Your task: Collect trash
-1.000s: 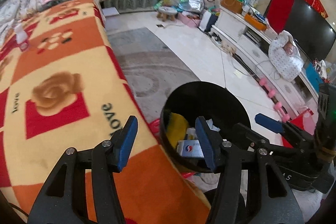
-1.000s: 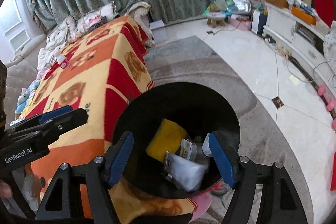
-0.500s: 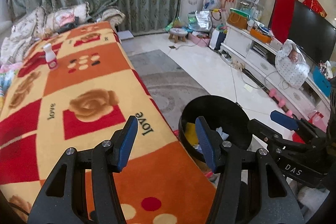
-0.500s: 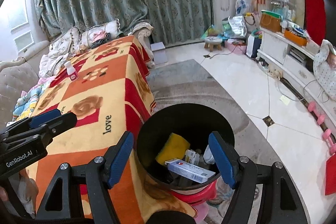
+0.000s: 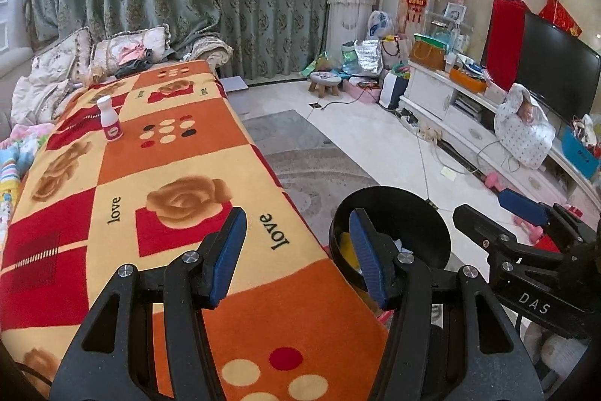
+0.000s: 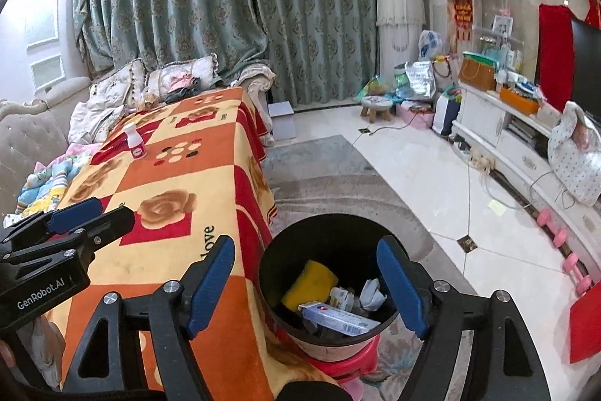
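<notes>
A black trash bin (image 6: pixel 330 232) stands on a red stool beside the table; inside lie a yellow sponge (image 6: pixel 310 284), a white box (image 6: pixel 338 320) and crumpled paper. The bin also shows in the left wrist view (image 5: pixel 390 202). A small white bottle with a pink label (image 5: pixel 109 118) stands upright far back on the orange patterned tablecloth (image 5: pixel 169 156); it also shows in the right wrist view (image 6: pixel 135 141). My left gripper (image 5: pixel 296 254) is open and empty over the table's near edge. My right gripper (image 6: pixel 306 282) is open and empty above the bin.
A sofa with cushions and clothes (image 6: pixel 112 93) lies behind the table. A grey rug (image 6: pixel 338 183) and tiled floor lie to the right. A white TV cabinet (image 5: pixel 469 111), a small stool (image 5: pixel 325 81), bags and pink dumbbells (image 6: pixel 563 243) line the right side.
Both grippers have risen and pulled back from the bin, so the bin looks smaller and more of the table and the bottle show. Both stay open and empty.
</notes>
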Demonstrator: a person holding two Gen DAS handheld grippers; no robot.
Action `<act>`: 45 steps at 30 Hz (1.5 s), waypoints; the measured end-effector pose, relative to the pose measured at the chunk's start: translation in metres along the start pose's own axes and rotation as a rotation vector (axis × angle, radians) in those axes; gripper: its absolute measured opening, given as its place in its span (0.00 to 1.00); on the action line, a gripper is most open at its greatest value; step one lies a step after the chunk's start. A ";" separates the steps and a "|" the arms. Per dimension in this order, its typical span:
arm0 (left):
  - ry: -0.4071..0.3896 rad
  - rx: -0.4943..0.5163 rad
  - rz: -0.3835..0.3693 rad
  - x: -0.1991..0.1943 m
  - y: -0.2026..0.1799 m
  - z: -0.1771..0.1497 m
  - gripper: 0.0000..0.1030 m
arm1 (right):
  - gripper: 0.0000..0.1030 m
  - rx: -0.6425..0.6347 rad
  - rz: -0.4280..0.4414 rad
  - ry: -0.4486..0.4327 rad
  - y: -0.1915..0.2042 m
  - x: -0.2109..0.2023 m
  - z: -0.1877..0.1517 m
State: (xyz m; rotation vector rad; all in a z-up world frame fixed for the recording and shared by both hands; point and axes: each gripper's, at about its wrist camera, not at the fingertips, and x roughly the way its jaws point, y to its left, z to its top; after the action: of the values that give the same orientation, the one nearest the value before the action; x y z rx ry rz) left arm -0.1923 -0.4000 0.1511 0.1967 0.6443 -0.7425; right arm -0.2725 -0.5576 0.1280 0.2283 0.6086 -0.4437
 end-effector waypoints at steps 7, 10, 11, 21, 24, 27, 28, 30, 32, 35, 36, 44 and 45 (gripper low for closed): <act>-0.016 -0.016 -0.004 -0.001 0.003 0.000 0.54 | 0.75 -0.003 -0.009 -0.019 0.004 -0.005 0.003; -0.008 -0.013 0.000 0.001 0.002 -0.001 0.54 | 0.75 -0.008 -0.013 -0.029 0.005 -0.007 0.004; -0.006 -0.012 0.000 0.001 0.002 -0.001 0.54 | 0.75 -0.010 -0.016 -0.031 0.005 -0.008 0.004; 0.003 -0.018 -0.003 0.002 0.000 -0.004 0.54 | 0.76 -0.025 -0.027 -0.045 0.009 -0.011 0.006; 0.002 -0.019 -0.004 0.002 0.000 -0.004 0.54 | 0.76 -0.027 -0.029 -0.046 0.009 -0.011 0.006; 0.000 -0.018 -0.004 0.002 -0.001 -0.004 0.54 | 0.76 -0.026 -0.029 -0.046 0.009 -0.011 0.006; 0.002 -0.017 -0.004 0.002 0.000 -0.004 0.54 | 0.76 -0.026 -0.029 -0.047 0.009 -0.011 0.006; 0.003 -0.017 -0.003 0.002 0.000 -0.004 0.54 | 0.76 -0.026 -0.028 -0.046 0.009 -0.011 0.006; 0.003 -0.016 -0.003 0.002 0.000 -0.004 0.54 | 0.76 -0.028 -0.028 -0.045 0.009 -0.011 0.006; 0.004 -0.016 -0.002 0.002 -0.001 -0.004 0.54 | 0.76 -0.031 -0.028 -0.043 0.010 -0.011 0.007; 0.006 -0.016 -0.002 0.002 -0.001 -0.004 0.54 | 0.76 -0.032 -0.028 -0.042 0.010 -0.010 0.008; 0.007 -0.020 -0.003 0.002 -0.001 -0.004 0.54 | 0.77 -0.036 -0.025 -0.033 0.010 -0.010 0.009; 0.007 -0.020 -0.003 0.003 -0.001 -0.004 0.54 | 0.77 -0.037 -0.025 -0.033 0.010 -0.010 0.009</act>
State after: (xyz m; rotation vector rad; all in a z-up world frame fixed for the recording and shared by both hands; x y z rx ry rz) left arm -0.1932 -0.4007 0.1467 0.1797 0.6587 -0.7386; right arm -0.2703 -0.5487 0.1417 0.1783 0.5875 -0.4596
